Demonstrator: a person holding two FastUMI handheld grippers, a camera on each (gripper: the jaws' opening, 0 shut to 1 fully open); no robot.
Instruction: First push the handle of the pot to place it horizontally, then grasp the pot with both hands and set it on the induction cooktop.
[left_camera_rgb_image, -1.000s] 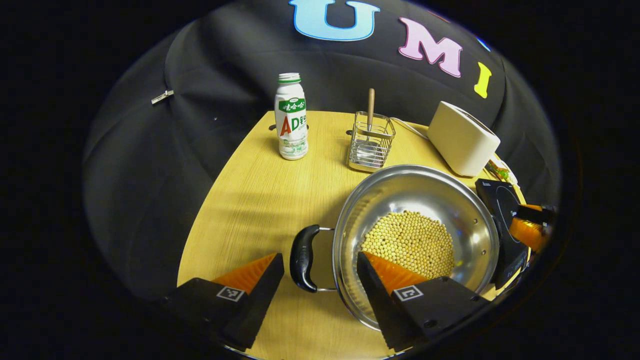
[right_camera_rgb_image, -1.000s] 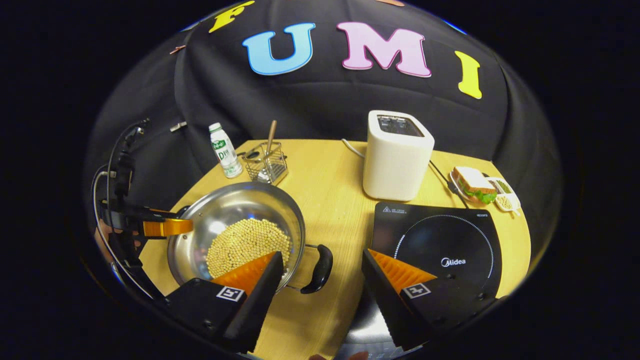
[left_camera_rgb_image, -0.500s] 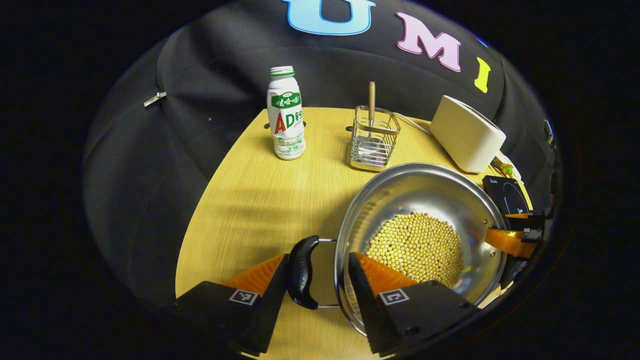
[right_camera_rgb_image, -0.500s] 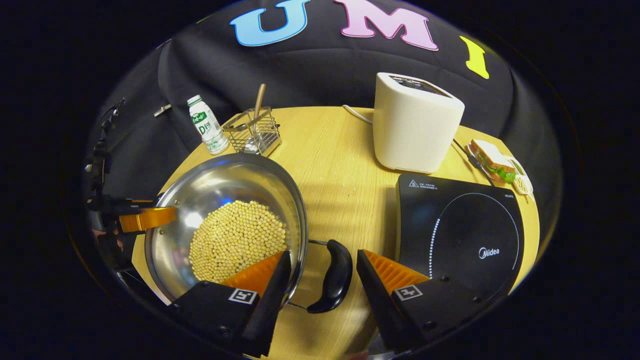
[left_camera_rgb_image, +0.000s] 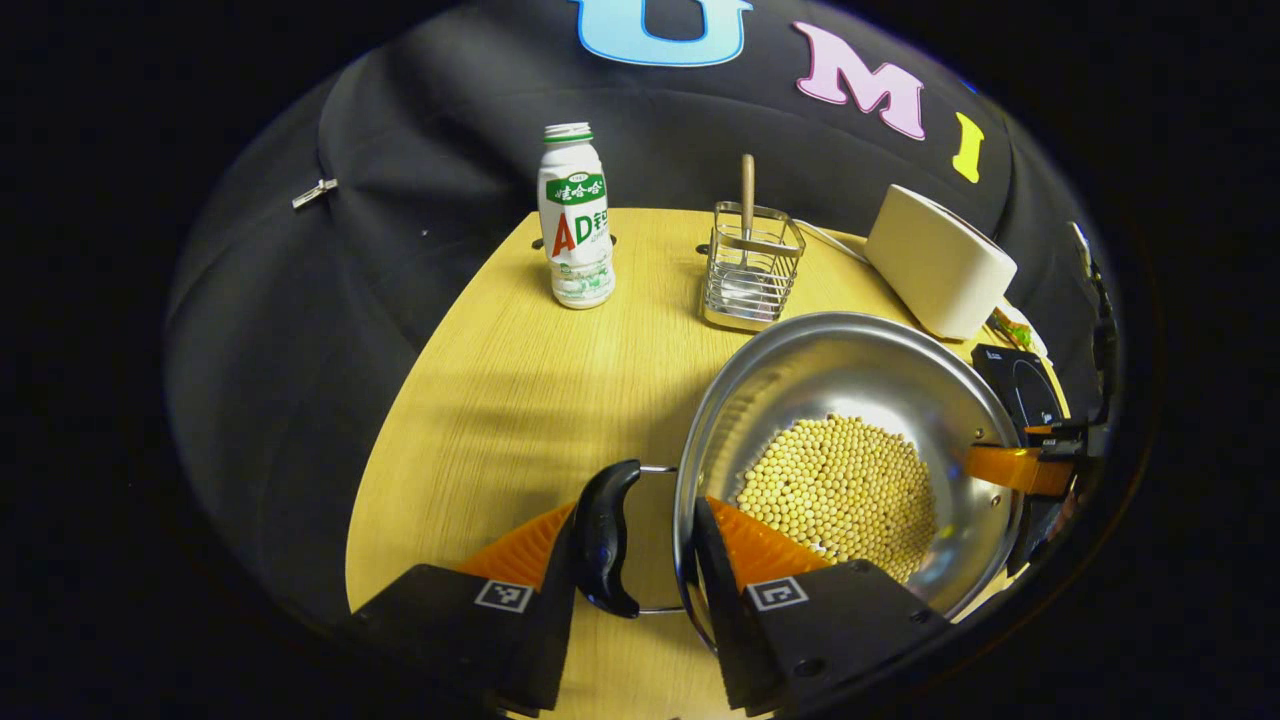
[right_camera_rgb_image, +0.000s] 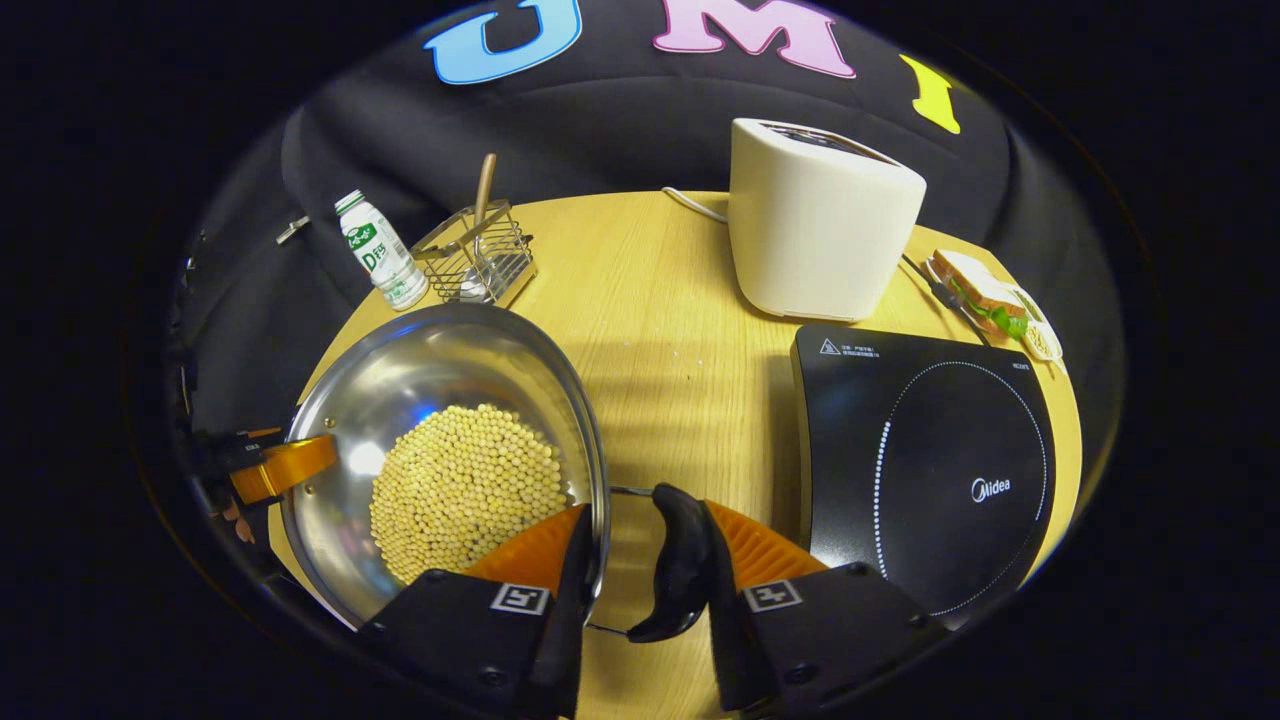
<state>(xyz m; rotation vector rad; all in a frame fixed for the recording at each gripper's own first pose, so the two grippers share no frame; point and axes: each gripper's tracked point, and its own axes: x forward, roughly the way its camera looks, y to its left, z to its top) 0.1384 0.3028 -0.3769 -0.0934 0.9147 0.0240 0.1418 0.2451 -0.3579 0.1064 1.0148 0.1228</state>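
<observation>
A steel pot (left_camera_rgb_image: 850, 370) holding soybeans (left_camera_rgb_image: 840, 490) sits on the wooden table. My left gripper (left_camera_rgb_image: 632, 540) is closed across the pot's black left handle (left_camera_rgb_image: 603, 530) and rim, one finger outside the handle and the other inside the wall. My right gripper (right_camera_rgb_image: 645, 545) clamps the opposite black handle (right_camera_rgb_image: 680, 560) and rim of the pot (right_camera_rgb_image: 430, 365) the same way. The black induction cooktop (right_camera_rgb_image: 920, 460) lies just right of that handle, apart from the pot. Across the pot, each view shows a finger (left_camera_rgb_image: 1010, 468) (right_camera_rgb_image: 275, 468) of the other gripper.
A white drink bottle (left_camera_rgb_image: 575, 225) and a wire basket (left_camera_rgb_image: 750, 270) with a wooden-handled utensil stand behind the pot. A white toaster (right_camera_rgb_image: 820, 230) sits behind the cooktop, with a sandwich plate (right_camera_rgb_image: 985, 295) at the far right. The table edge curves close to my left gripper.
Both grippers moved in toward the pot and their fingers narrowed from wide open until they closed over the two handles and the rim. The pot stays in place.
</observation>
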